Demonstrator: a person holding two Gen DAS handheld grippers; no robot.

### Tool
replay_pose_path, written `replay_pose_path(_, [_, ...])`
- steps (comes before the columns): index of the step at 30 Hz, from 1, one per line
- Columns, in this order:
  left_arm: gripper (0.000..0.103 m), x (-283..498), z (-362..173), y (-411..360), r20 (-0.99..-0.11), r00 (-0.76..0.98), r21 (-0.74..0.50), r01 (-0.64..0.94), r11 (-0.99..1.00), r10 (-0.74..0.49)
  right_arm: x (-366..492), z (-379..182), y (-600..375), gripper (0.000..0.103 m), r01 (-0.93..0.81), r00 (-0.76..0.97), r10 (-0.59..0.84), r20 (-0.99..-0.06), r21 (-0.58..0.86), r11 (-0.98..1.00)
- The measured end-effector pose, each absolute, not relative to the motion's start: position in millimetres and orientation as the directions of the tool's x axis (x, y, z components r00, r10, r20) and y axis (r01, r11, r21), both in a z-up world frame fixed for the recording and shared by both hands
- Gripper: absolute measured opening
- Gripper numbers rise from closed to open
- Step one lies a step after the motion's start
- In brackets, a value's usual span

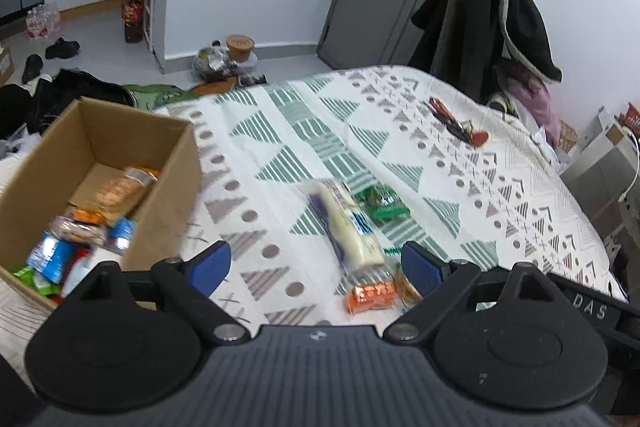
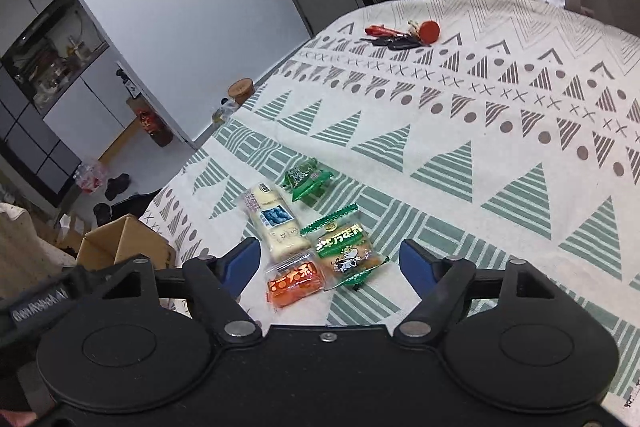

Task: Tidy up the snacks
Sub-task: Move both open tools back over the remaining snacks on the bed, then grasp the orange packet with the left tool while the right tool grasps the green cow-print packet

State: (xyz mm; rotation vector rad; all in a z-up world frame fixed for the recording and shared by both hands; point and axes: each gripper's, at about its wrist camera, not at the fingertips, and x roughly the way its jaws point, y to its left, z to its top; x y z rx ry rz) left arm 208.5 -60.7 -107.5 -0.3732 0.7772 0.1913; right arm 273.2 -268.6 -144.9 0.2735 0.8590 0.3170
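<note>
Both grippers — left (image 1: 316, 265), right (image 2: 326, 263) — hang wide open and empty; next, probably, close on the orange snack packet (image 2: 295, 281) just ahead, then cardboard box (image 1: 120, 131).

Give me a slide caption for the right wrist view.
Open right tongs hover over four wrapped snacks, nearest the orange packet, on the triangle-patterned cloth.

Right gripper (image 2: 328, 263) hangs above patterned cloth (image 2: 480, 147), blue fingers (image 2: 416, 263) spread wide, gripping nothing. Between them: orange packet (image 2: 294, 283) and green-edged packet (image 2: 346, 255). Just ahead, cream bar (image 2: 274, 223); beyond it, small green packet (image 2: 306, 181). Cardboard box (image 2: 120, 243) far left.
</note>
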Motion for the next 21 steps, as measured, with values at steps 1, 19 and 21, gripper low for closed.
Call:
replay_pose_path(1, [0.091, 211, -111, -63, -0.718, 0.696, -0.259, -0.301, 0.918, 0.026, 275, -147, -268, 0.076, -0.161, 0.609, 0.379, -0.697, 0.359, 0.919])
replay_pose_path(19, [0.073, 258, -164, -78, -0.783, 0.622, -0.269, -0.344, 0.9, 0.004, 319, -197, -260, 0.069, -0.153, 0.517, 0.386, -0.764, 0.361, 0.92])
replay_pose_path(21, [0.069, 262, -168, -77, -0.795, 0.606, -0.268, -0.349, 0.898, -0.002, 323, -203, -256, 0.069, -0.157, 0.504, 0.378, -0.776, 0.348, 0.924])
